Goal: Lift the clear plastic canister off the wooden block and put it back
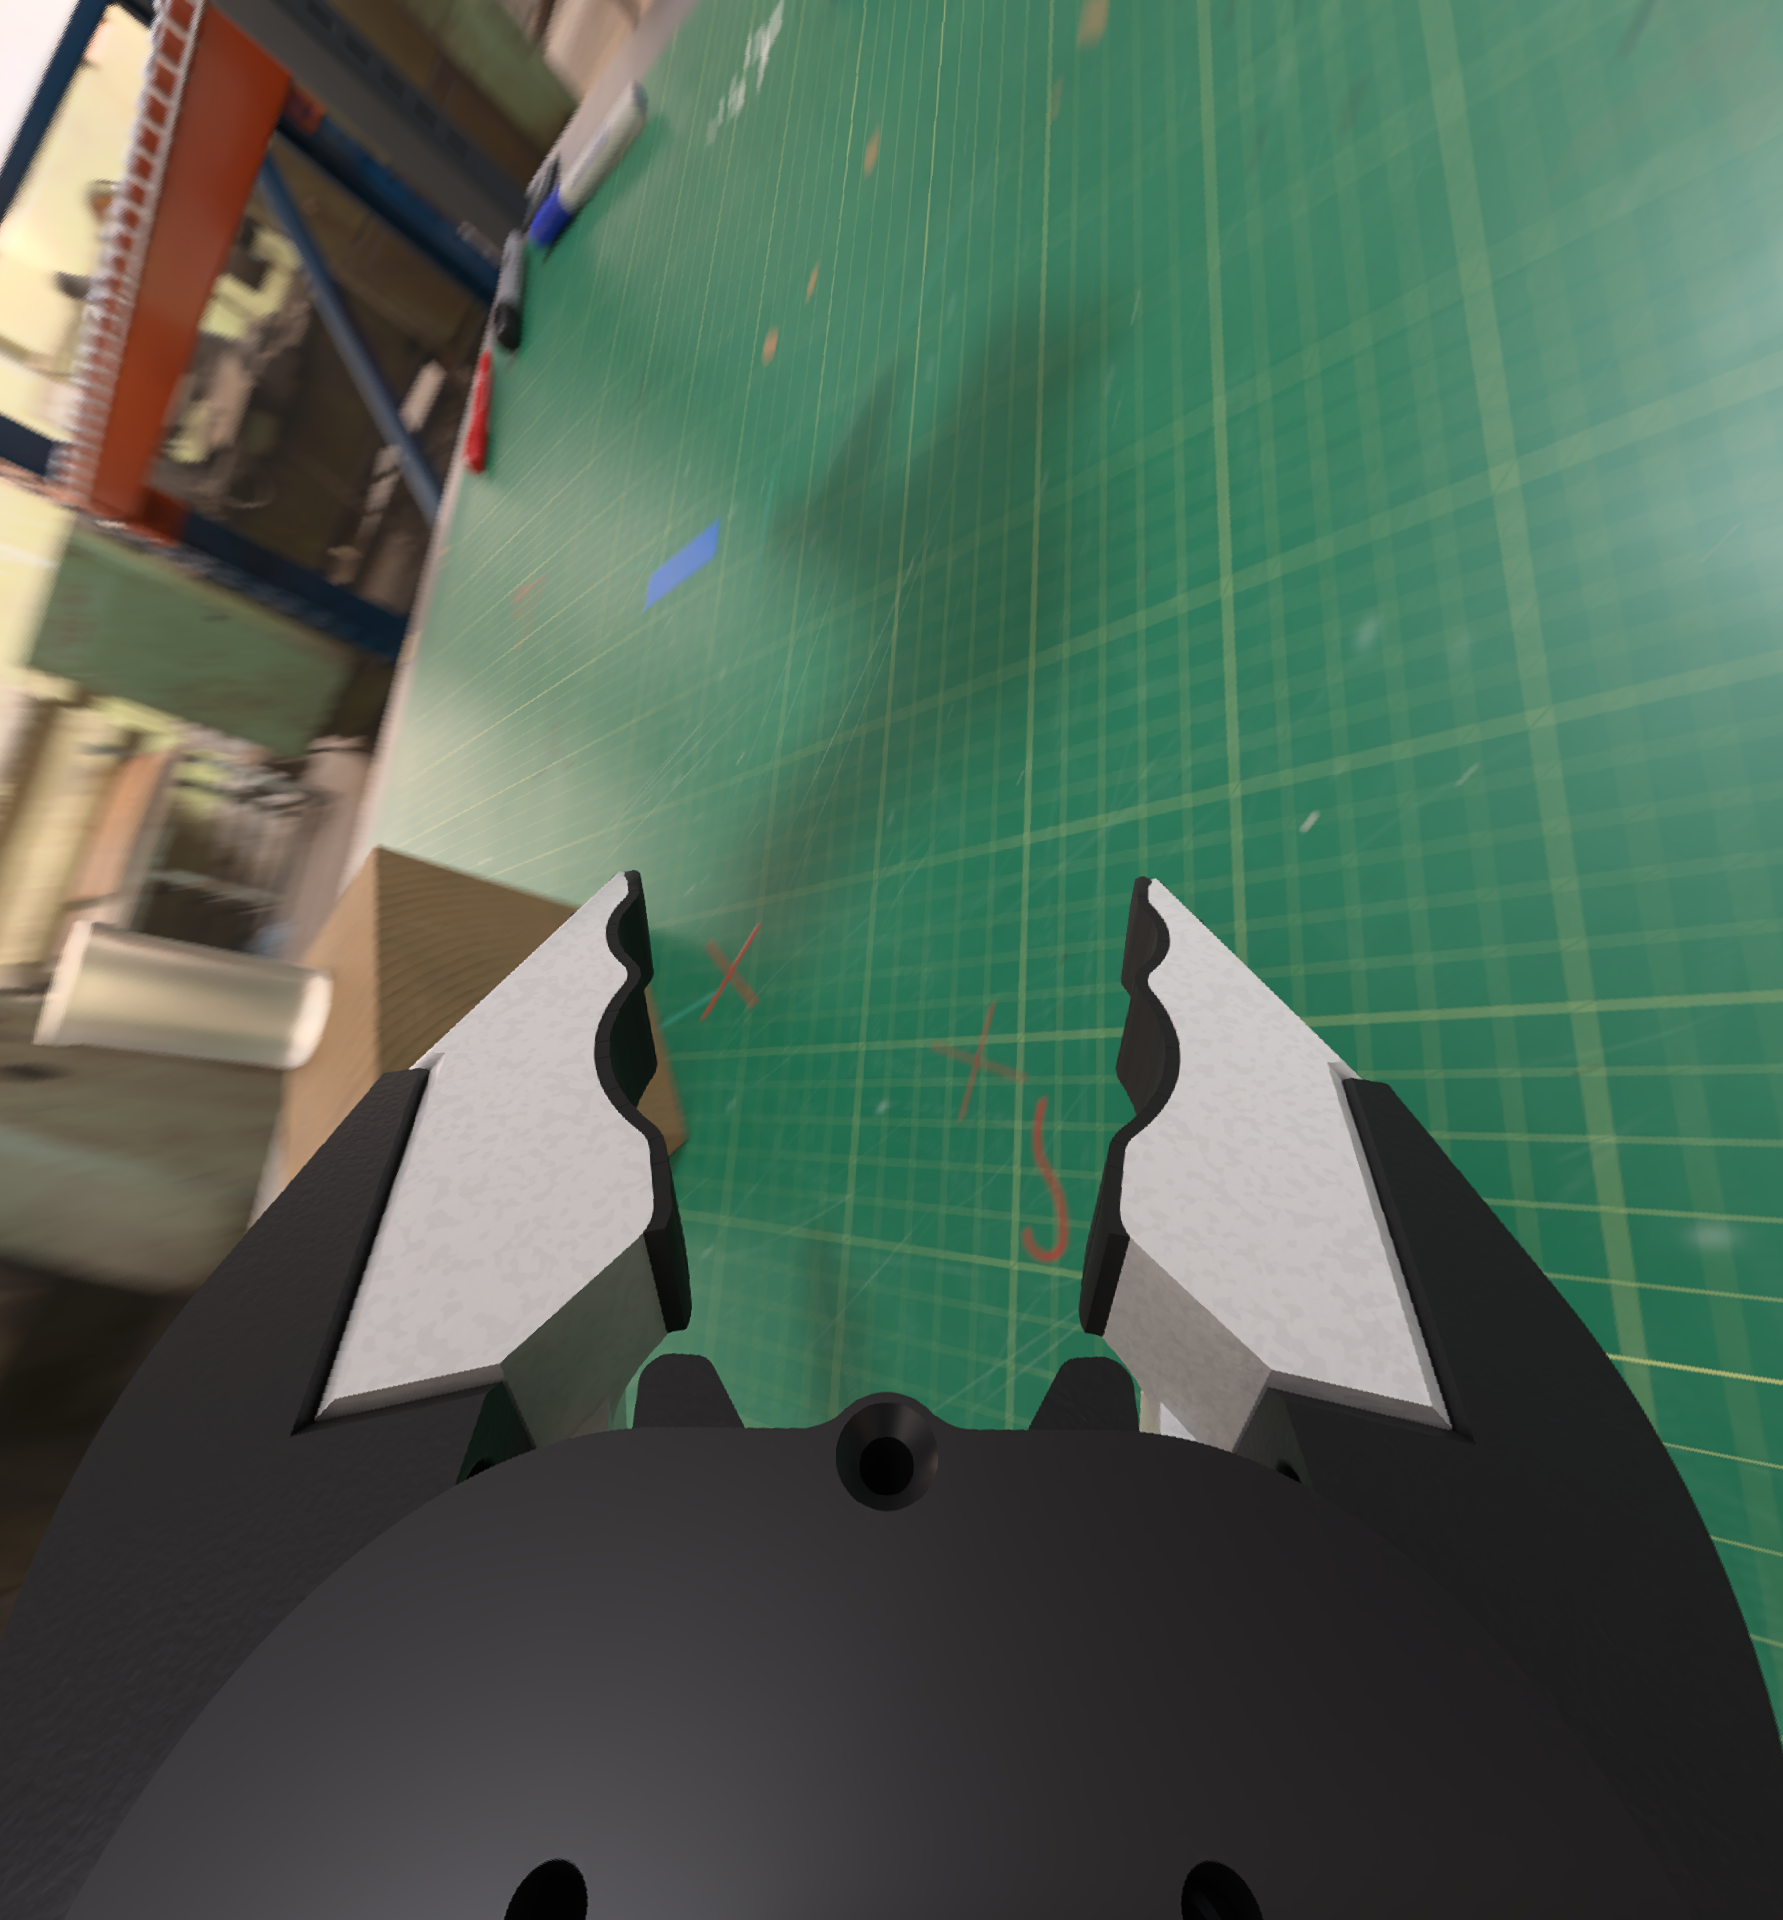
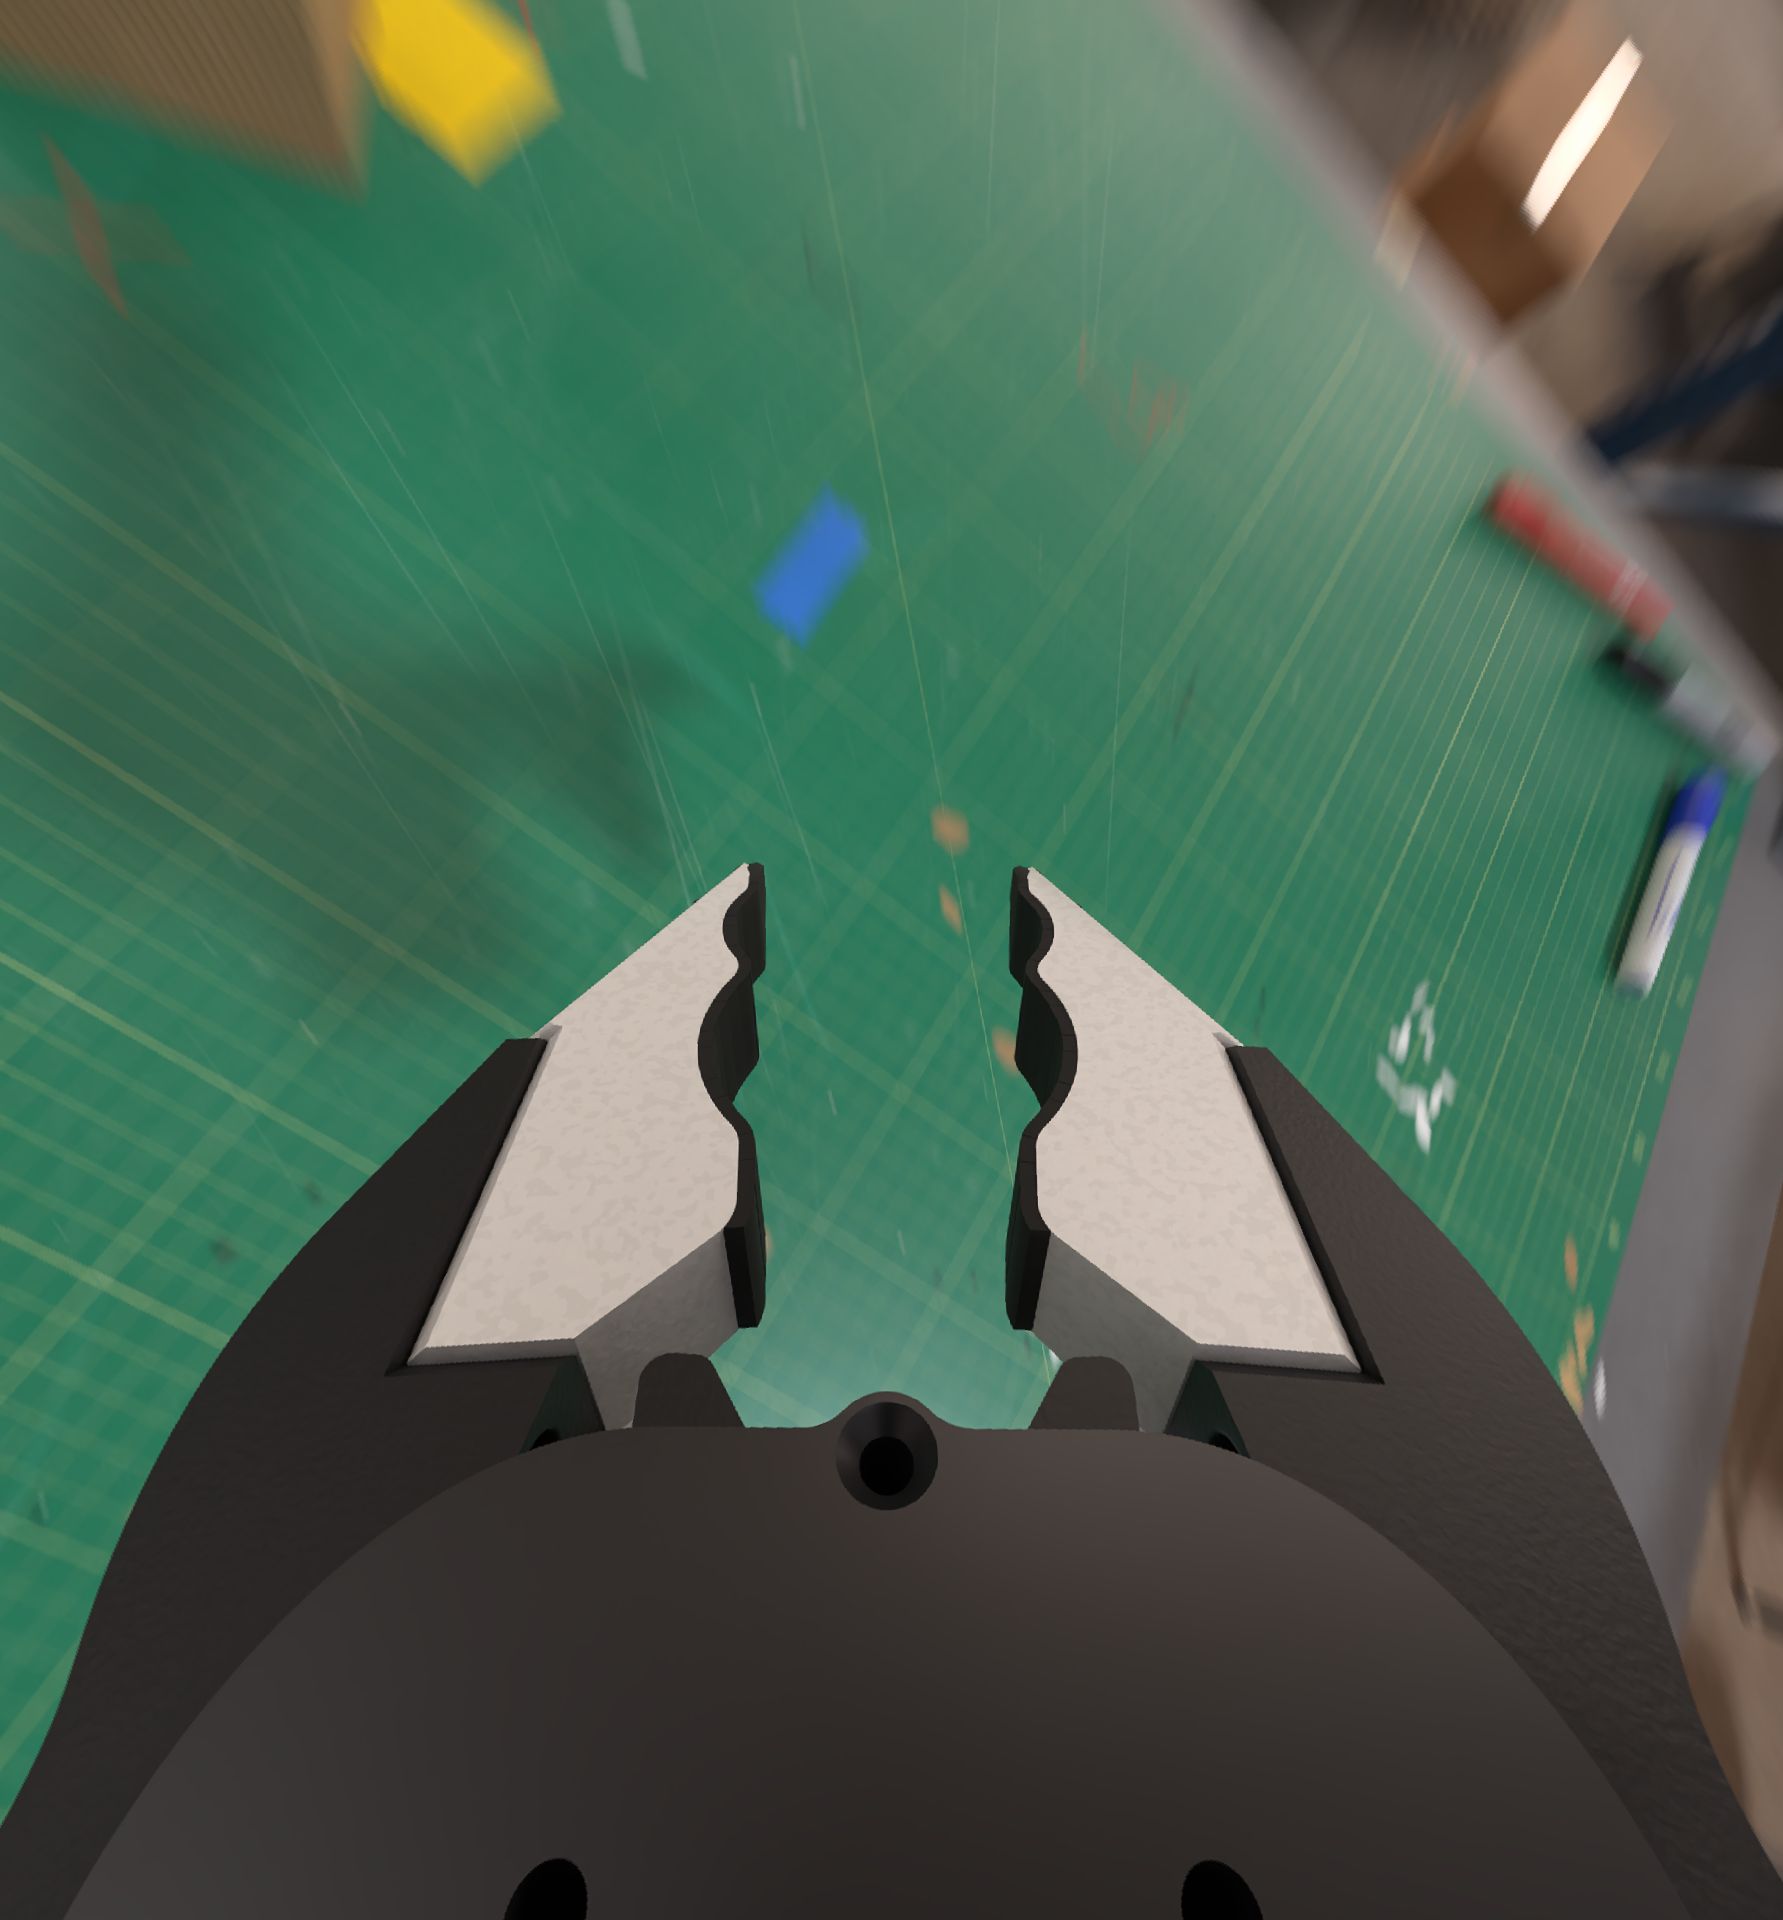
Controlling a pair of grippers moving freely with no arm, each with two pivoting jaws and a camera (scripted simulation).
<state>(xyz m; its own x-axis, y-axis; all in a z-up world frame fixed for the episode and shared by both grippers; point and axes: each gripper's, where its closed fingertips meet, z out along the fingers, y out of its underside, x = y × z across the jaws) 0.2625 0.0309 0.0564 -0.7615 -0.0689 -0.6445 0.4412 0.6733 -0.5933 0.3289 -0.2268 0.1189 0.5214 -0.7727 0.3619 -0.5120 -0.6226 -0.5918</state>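
In the left wrist view the clear plastic canister [image 1: 186, 995] stands on the wooden block [image 1: 430, 977] at the left, partly behind my left finger. The view is rolled, so the canister looks sideways. My left gripper [image 1: 885, 883] is open and empty, to the right of the block, over the green mat. In the right wrist view a corner of the wooden block [image 2: 191, 73] shows at the top left; the canister is out of that view. My right gripper [image 2: 885, 873] is open and empty above the mat.
The green cutting mat [image 1: 1282, 520] covers the table. A blue patch [image 1: 681, 561] [image 2: 812, 566] lies on it. A yellow block [image 2: 456, 78] sits beside the wooden block. Several markers [image 1: 580, 156] [image 2: 1661, 883] lie along the mat's edge. Shelving [image 1: 170, 260] stands beyond the table.
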